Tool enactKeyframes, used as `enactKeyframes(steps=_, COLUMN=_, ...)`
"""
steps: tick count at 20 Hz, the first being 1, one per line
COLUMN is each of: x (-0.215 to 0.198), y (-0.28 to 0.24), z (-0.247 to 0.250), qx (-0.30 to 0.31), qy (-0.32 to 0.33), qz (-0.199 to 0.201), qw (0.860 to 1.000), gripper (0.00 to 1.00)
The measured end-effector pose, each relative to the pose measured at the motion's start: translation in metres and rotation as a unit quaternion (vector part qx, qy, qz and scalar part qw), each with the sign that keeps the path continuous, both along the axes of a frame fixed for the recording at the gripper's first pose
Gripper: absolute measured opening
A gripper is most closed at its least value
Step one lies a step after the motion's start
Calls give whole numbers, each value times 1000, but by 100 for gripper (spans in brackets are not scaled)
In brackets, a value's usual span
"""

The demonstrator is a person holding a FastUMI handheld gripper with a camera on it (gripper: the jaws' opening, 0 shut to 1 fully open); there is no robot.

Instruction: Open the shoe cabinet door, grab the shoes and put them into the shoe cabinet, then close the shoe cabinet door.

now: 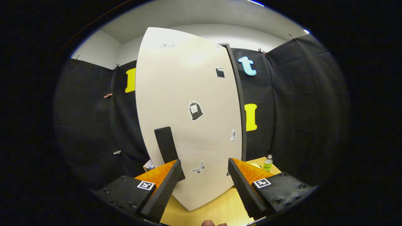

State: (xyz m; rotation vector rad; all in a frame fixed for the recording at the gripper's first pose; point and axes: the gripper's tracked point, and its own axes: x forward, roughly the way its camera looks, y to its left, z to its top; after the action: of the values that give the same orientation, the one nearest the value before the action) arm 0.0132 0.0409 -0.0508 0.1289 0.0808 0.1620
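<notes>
Spread wide and holding nothing, the claw (205, 171) faces the pale cabinet door (188, 103), which stands upright just ahead of the fingers on a wooden tabletop (216, 210). A dark flat handle (165, 145) sits low on the door, just beyond the left finger, touching neither finger. The door looks like a stiff, smooth, thin panel, probably light on its hinges, so it should swing with little force; the bare face would likely be slippery, and the handle is the sensible place to take hold (pinching it across its thin sides seems best). Whether the door is fully shut or slightly ajar cannot be told, though a dark edge (237, 100) shows along its right side. Several small stickers dot the door, among them a dark bag shape (195, 110) and a butterfly (198, 167); any writing on them is too small to read. A green-labelled bottle (268, 163) stands on the table beyond the right finger, its label also unreadable.
</notes>
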Motion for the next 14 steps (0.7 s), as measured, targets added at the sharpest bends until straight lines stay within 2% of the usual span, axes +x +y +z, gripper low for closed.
enactKeyframes(steps=5, x=1, y=-8, z=3, qx=-1, qy=-7, qz=-21, qw=1000, gripper=98)
enactKeyframes(steps=14, x=1, y=-7, z=2, qx=-14, qy=-9, qz=-19, qw=1000, gripper=98)
